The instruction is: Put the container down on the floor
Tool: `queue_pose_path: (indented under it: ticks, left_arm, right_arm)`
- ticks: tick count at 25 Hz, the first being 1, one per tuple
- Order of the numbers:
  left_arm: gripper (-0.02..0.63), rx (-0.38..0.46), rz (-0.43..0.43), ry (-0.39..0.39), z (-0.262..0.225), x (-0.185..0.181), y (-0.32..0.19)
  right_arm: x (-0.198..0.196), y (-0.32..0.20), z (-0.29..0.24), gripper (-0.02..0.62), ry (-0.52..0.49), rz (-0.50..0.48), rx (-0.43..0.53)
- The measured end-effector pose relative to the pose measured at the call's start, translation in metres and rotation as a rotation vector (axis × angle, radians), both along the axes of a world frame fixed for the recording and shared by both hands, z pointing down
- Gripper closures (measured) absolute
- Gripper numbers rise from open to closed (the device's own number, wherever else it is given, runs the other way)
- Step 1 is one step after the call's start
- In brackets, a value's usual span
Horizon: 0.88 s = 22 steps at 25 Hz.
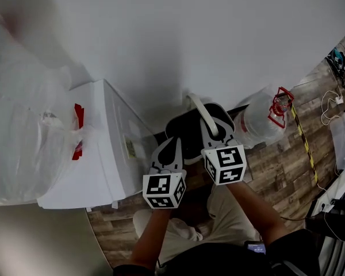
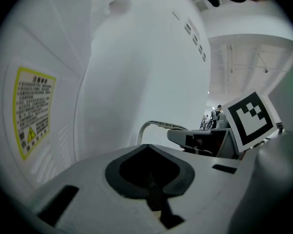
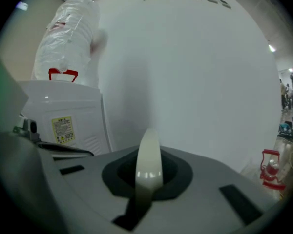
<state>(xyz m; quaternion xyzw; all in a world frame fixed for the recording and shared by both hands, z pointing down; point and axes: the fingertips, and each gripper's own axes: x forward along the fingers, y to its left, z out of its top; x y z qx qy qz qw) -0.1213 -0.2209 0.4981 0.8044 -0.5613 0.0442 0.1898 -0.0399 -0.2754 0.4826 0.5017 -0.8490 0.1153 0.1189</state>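
Note:
A dark container [image 1: 185, 132] with a curved white handle [image 1: 200, 109] hangs above the wood floor [image 1: 279, 165], close to the white wall. My right gripper [image 1: 211, 130] is shut on that handle; in the right gripper view the white handle [image 3: 149, 161] runs up through the shut jaws of the right gripper [image 3: 146, 182]. Just to its left, my left gripper [image 1: 172, 148] is beside the container with its jaws together and nothing between them. In the left gripper view the left gripper [image 2: 151, 179] faces the wall, and the handle [image 2: 156, 126] shows further off.
A white appliance [image 1: 106, 160] with a yellow warning label [image 1: 130, 148] stands at the left, with clear plastic bags [image 1: 29, 137] piled on it. A clear plastic bundle with a red frame [image 1: 267, 119] sits on the floor at the right. Cables [image 1: 330, 105] lie further right.

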Motion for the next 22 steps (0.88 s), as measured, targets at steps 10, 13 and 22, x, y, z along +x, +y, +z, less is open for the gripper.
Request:
queue_pose_path:
  ticks: [10, 13, 22]
  left_arm:
    - [0.592, 0.024, 0.003, 0.001, 0.067, -0.004, -0.011]
    - [0.592, 0.023, -0.020, 0.019, 0.085, -0.008, -0.015]
    - [0.592, 0.062, -0.034, -0.007, 0.119, -0.012, -0.021]
  right_arm:
    - [-0.004, -0.014, 0.065, 0.566, -0.011, 0.019, 0.021]
    - [-0.005, -0.018, 0.080, 0.566, -0.012, 0.023, 0.029]
    - [-0.007, -0.020, 0.114, 0.566, -0.031, 0.021, 0.053]
